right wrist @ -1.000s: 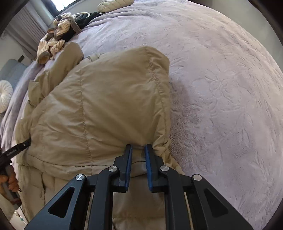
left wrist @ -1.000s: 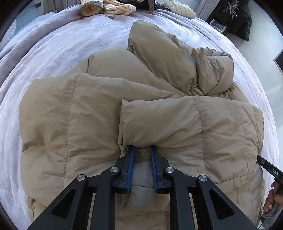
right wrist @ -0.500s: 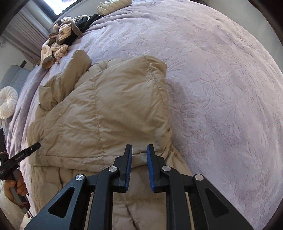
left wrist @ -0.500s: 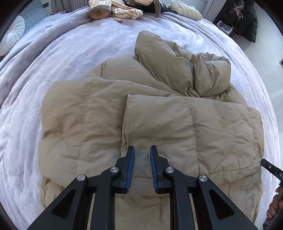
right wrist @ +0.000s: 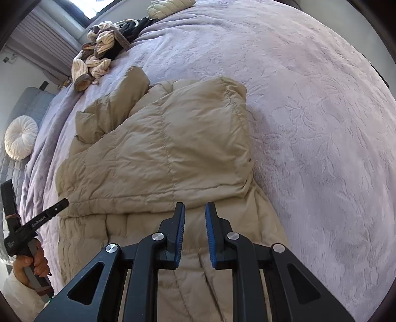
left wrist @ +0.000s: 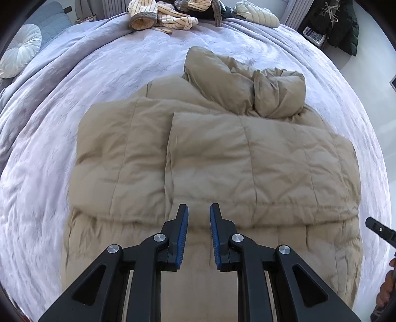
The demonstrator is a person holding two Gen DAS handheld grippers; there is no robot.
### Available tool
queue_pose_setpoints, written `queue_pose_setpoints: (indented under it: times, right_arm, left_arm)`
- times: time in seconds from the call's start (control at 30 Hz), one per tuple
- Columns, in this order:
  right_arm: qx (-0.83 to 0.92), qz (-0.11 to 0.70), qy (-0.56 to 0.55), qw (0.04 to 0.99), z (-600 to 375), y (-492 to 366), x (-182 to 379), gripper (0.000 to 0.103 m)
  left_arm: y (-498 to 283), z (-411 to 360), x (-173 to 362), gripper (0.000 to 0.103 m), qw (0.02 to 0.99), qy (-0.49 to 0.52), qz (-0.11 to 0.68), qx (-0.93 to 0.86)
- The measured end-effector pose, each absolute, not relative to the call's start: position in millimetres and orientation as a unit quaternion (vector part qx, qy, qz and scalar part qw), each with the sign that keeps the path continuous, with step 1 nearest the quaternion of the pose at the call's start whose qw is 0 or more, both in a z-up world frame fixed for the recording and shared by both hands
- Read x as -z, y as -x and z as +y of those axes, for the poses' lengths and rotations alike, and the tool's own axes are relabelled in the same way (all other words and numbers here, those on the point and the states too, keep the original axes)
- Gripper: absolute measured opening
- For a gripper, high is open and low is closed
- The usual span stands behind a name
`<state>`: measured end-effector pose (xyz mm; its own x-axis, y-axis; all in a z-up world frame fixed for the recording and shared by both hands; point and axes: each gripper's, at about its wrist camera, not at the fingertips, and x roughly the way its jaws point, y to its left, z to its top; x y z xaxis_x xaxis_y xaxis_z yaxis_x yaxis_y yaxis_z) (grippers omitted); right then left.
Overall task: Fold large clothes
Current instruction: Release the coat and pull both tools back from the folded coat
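Both the left gripper [left wrist: 199, 210] and the right gripper [right wrist: 194, 208] hang above the tan puffer coat [left wrist: 210, 158] with their jaws a narrow gap apart and nothing between the pads. The coat lies partly folded on the lilac bedspread [left wrist: 44, 153]; it looks light, soft and springy with a slick shell, so I judge the stitched hem or a quilt seam a surer hold than a puffy panel. Bare bedspread lies open on both sides of the coat, while the pile of striped clothes [left wrist: 160, 17] sits well apart at the far edge.
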<state>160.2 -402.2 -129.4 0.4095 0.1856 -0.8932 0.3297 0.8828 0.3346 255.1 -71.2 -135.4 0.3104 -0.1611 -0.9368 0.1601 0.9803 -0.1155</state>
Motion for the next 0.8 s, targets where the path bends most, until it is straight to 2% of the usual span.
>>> queue_pose_setpoints:
  times: [0.07, 0.1, 0.13, 0.17, 0.2, 0.43, 0.5, 0.53, 0.57, 0.6, 0.63, 0.8]
  right_arm:
    - [0.040, 0.542, -0.238, 0.805, -400.6, -154.4, 126.2, 0.021]
    - [0.038, 0.544, -0.238, 0.804, -400.0, -151.6, 125.0, 0.023]
    - [0.036, 0.545, -0.238, 0.803, -398.8, -148.5, 124.0, 0.027]
    - [0.035, 0.546, -0.237, 0.803, -399.0, -146.8, 123.2, 0.029]
    - [0.033, 0.548, -0.236, 0.802, -398.3, -143.9, 122.3, 0.029]
    - [0.025, 0.554, -0.236, 0.798, -394.5, -130.0, 112.4, 0.032]
    - [0.024, 0.553, -0.233, 0.800, -392.8, -127.5, 107.0, 0.041]
    - [0.022, 0.550, -0.228, 0.803, -390.9, -125.6, 101.6, 0.049]
    - [0.021, 0.547, -0.223, 0.807, -388.8, -124.2, 97.5, 0.060]
    - [0.019, 0.542, -0.215, 0.812, -386.0, -122.4, 91.4, 0.067]
    - [0.017, 0.538, -0.209, 0.816, -383.0, -120.5, 86.0, 0.080]
    - [0.001, 0.527, -0.214, 0.823, -375.7, -111.4, 67.3, 0.082]
  left_arm:
    - [-245.1, -70.2, 134.9, 0.020, 0.808, -0.002, 0.581, 0.097]
    - [-240.5, -70.1, 134.8, 0.034, 0.807, -0.003, 0.583, 0.096]
    - [-235.3, -69.0, 134.4, 0.053, 0.806, -0.004, 0.584, 0.091]
    - [-228.2, -67.0, 131.9, 0.088, 0.811, -0.002, 0.580, 0.080]
    - [-223.1, -66.1, 128.9, 0.095, 0.816, 0.000, 0.573, 0.074]
    - [-195.0, -61.5, 113.7, 0.095, 0.816, 0.004, 0.574, 0.065]
    - [-188.6, -59.3, 106.4, 0.095, 0.819, 0.007, 0.570, 0.059]
    - [-185.9, -58.4, 103.2, 0.097, 0.820, 0.008, 0.570, 0.058]
    - [-182.8, -57.4, 99.8, 0.103, 0.820, 0.009, 0.569, 0.054]
    - [-180.3, -57.1, 96.7, 0.103, 0.821, 0.011, 0.568, 0.054]
    - [-178.1, -56.6, 94.4, 0.103, 0.820, 0.012, 0.569, 0.055]
    - [-159.5, -56.6, 81.1, 0.103, 0.816, 0.005, 0.576, 0.052]
